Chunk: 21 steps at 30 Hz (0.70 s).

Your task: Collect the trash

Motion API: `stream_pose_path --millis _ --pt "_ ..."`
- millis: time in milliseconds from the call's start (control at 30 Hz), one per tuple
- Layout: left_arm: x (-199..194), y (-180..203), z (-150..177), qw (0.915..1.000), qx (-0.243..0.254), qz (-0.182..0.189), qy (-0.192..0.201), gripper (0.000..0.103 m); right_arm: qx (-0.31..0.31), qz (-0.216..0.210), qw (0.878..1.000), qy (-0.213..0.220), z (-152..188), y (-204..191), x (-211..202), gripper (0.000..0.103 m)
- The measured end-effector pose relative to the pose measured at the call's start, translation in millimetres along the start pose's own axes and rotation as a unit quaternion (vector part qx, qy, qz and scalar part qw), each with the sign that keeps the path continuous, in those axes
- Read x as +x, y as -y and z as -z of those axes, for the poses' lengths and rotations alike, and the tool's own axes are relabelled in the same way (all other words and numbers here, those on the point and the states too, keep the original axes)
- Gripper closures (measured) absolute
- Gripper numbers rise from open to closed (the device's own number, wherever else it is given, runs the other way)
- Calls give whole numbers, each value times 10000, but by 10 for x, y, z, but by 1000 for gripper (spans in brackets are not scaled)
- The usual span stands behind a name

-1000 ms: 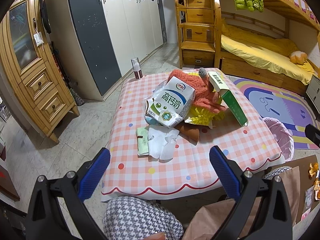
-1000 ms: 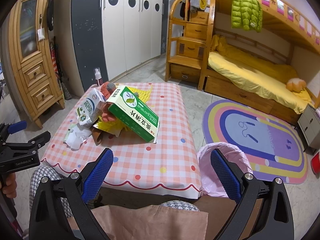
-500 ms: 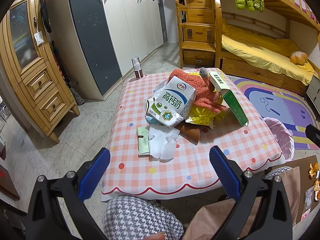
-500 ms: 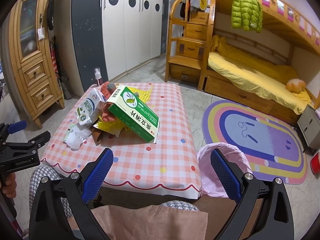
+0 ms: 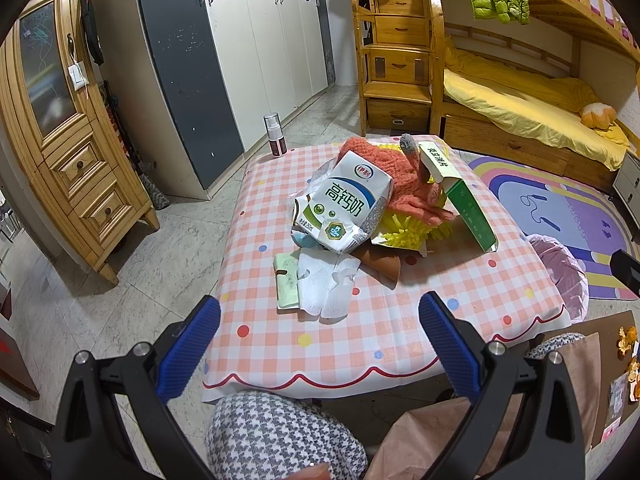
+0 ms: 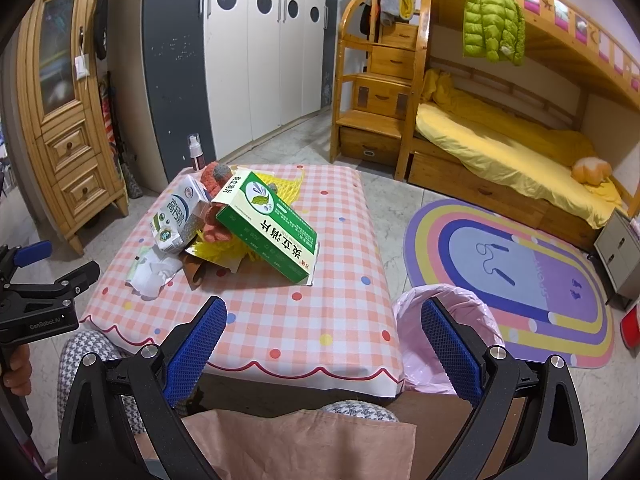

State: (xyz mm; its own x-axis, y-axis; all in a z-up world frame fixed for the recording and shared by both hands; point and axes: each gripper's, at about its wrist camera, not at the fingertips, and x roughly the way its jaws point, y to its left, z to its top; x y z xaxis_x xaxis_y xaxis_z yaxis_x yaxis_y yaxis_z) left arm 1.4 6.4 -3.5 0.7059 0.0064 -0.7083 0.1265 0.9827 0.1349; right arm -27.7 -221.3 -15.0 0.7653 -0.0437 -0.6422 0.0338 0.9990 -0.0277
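A heap of trash lies on the pink checked table (image 5: 360,336) (image 6: 332,304): a white milk carton (image 5: 344,204) (image 6: 176,216), a green box (image 5: 468,208) (image 6: 272,228), an orange fuzzy glove (image 5: 404,184), yellow netting (image 5: 404,228) (image 6: 224,248), crumpled white tissue (image 5: 328,280) (image 6: 154,276) and a brown scrap (image 5: 380,260). A bin lined with a pink bag (image 6: 444,328) (image 5: 560,268) stands by the table's right side. My left gripper (image 5: 320,344) is open, held short of the table's near edge. My right gripper (image 6: 324,348) is open too, above the near right corner.
A small spray bottle (image 5: 275,135) (image 6: 195,152) stands at the table's far left corner. A wooden cabinet (image 5: 64,140) is on the left, wardrobes behind, a bunk bed (image 6: 500,136) and a rainbow rug (image 6: 516,276) to the right. A person's checked-trousered knees (image 5: 280,436) are under the grippers.
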Motion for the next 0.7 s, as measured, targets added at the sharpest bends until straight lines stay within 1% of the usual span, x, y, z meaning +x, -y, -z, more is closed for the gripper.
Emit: stream_pose_path --millis 700 --pt "1 1 -4 10000 -3 -3 -7 7 -22 12 10000 9 -7 -18 13 6"
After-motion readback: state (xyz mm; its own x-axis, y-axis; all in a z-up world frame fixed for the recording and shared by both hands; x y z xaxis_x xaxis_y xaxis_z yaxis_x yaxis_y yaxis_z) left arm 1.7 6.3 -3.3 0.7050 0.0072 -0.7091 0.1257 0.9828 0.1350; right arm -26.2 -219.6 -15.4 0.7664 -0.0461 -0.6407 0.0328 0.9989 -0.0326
